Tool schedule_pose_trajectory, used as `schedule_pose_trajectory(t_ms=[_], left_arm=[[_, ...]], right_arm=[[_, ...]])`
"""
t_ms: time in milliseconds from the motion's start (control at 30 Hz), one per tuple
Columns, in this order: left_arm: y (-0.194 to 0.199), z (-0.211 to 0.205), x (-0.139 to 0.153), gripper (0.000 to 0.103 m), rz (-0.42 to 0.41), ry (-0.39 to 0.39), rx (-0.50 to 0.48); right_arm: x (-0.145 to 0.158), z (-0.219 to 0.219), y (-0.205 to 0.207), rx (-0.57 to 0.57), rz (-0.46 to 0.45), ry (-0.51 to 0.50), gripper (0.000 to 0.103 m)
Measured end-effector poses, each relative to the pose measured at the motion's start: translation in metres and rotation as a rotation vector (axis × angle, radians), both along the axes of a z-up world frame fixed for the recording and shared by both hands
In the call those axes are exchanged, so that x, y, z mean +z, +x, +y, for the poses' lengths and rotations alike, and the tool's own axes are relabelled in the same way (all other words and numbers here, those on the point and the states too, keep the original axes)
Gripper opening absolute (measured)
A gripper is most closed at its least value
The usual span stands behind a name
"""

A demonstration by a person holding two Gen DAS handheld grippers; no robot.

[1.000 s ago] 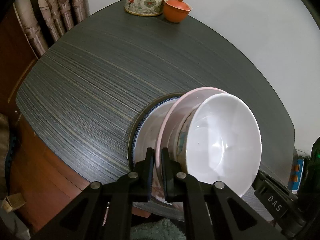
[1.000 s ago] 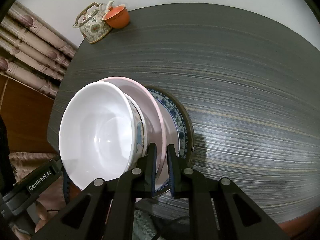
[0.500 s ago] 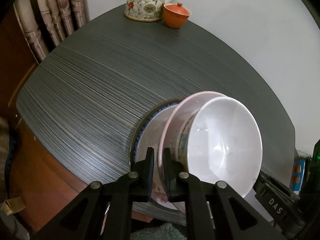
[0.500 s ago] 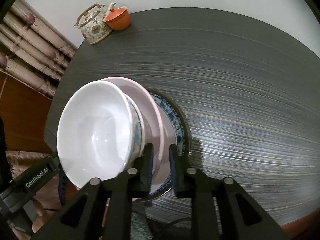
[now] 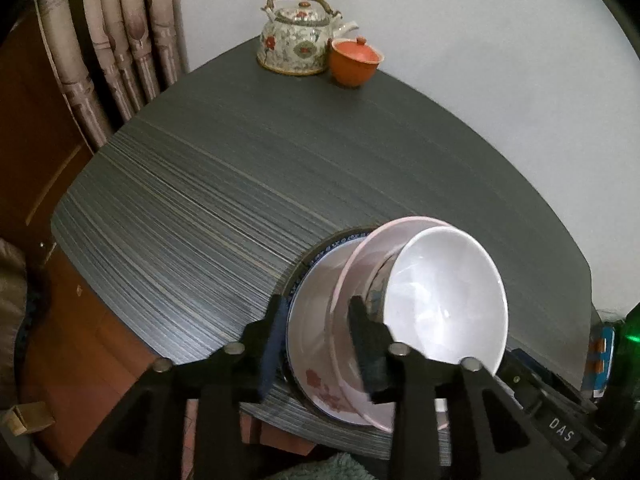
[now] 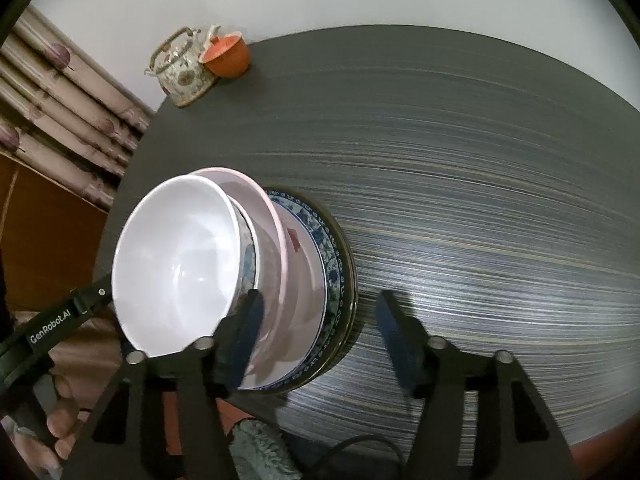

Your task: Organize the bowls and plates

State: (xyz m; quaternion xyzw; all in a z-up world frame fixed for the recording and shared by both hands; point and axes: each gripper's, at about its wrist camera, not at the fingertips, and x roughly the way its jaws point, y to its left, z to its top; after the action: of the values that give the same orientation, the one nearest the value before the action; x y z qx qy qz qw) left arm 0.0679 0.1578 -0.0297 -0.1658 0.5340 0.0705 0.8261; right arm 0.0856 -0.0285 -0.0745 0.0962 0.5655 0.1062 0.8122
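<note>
- Nearest to me on the left wrist view, my left gripper (image 5: 320, 344) has just been opening; its jaws stand partly apart, and the rims of the pink bowl (image 5: 352, 280) and the flowered plate (image 5: 312, 344) under it pass between them, with neither pad clearly pressing.
- On the right wrist view, my right gripper (image 6: 320, 340) has just been opening too, and stands wider. Its left finger (image 6: 244, 332) sits in front of the pink bowl (image 6: 268, 240), its right finger (image 6: 394, 340) is out over bare table (image 6: 480, 200), clear of the dishes, and the near edge of the stack lies between them.
- A hand (image 6: 56, 428) grips the other tool's body at the lower left edge of that view.
- The stack itself sits at the near edge of the dark striped table (image 5: 240, 200): a dark-rimmed plate (image 6: 348, 272) at the bottom, a blue-patterned plate (image 6: 330, 256) on it, then the white plate with red flowers, the pink bowl, and a white bowl (image 6: 176, 264) on top (there is a patterned bowl (image 5: 376, 284) tucked under the white one, only its side showing).
- White bowl (image 5: 444, 300) looks tipped in both views; that may be lens distortion.
- Far corner: a floral teapot (image 5: 298, 40) with an orange lidded cup (image 5: 354, 62) just beside it, by the white wall (image 5: 480, 40).
- Curtain folds (image 5: 112, 48) hang off to the left.
</note>
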Motion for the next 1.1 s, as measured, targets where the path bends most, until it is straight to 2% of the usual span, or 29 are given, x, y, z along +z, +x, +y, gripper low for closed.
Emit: schedule_pose_trajectory(t_ms=[33,300,467,667,833,1100], left_arm=[[-0.002,0.0,0.004,0.046,-0.01,0.0,0.002],[-0.016,-0.014,0.031,0.052,-0.092,0.044,-0.029],[-0.03,-0.026,0.042,0.06,-0.121,0.08,-0.048],[-0.04,-0.04,0.038,0.065,-0.12,0.146,-0.065],[-0.045,-0.048,0.029,0.065,-0.1,0.159,-0.078],[-0.045,-0.056,0.024,0.065,-0.088,0.167,-0.097]], right_arm=[[0.001,-0.001,-0.002,0.002,-0.006,0.003,0.064],[0.014,-0.01,-0.012,0.005,-0.078,-0.005,0.081],[0.016,-0.003,-0.026,0.045,-0.104,-0.049,0.091],[0.011,0.013,-0.047,0.117,-0.102,-0.083,0.097],[0.01,0.019,-0.057,0.154,-0.121,-0.107,0.102],[0.011,0.023,-0.062,0.171,-0.128,-0.122,0.102]])
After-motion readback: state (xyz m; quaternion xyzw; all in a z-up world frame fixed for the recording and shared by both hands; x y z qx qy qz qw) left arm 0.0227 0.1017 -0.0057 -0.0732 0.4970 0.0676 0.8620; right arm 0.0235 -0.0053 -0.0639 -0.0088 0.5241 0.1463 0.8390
